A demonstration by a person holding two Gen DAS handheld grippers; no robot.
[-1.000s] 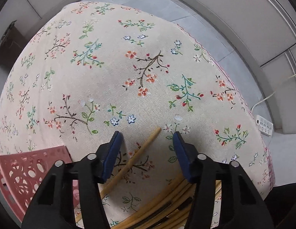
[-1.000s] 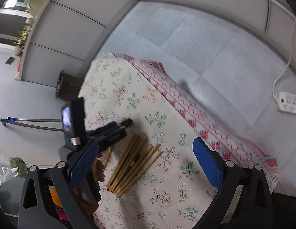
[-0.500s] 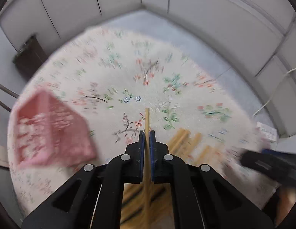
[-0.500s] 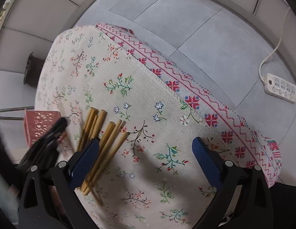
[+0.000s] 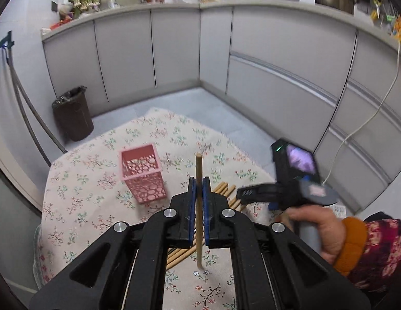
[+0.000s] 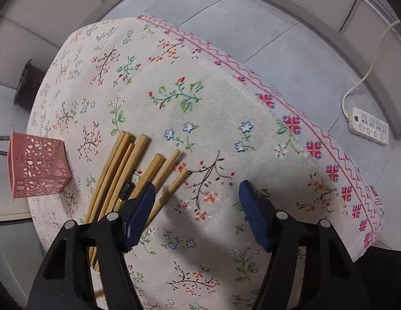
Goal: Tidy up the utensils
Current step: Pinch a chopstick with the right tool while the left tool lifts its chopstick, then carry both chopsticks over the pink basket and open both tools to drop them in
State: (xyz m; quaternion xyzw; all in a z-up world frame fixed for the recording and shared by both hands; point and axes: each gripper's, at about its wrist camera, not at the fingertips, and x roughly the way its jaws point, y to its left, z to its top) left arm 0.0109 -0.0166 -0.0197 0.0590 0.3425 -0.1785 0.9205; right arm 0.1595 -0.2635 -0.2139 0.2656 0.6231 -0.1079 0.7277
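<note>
Chopstick (image 5: 198,180): single, wooden, clamped between pads of left gripper (image 5: 199,188), lifted clear of floral tablecloth (image 5: 97,201). Long axis in line with gripper's fingers, far tip ahead of pads.
Pink basket (image 5: 142,173): upright on cloth, open top up, ahead and left of held chopstick, apart from it. Judgement: chopstick needs turning toward vertical over opening.
Remaining chopsticks (image 6: 128,175): loose bundle flat on cloth, beside basket, ends fanned.
Right gripper (image 6: 197,201): jaws just been closing, nothing between them, left finger over bundle's edge, nearer pile.
</note>
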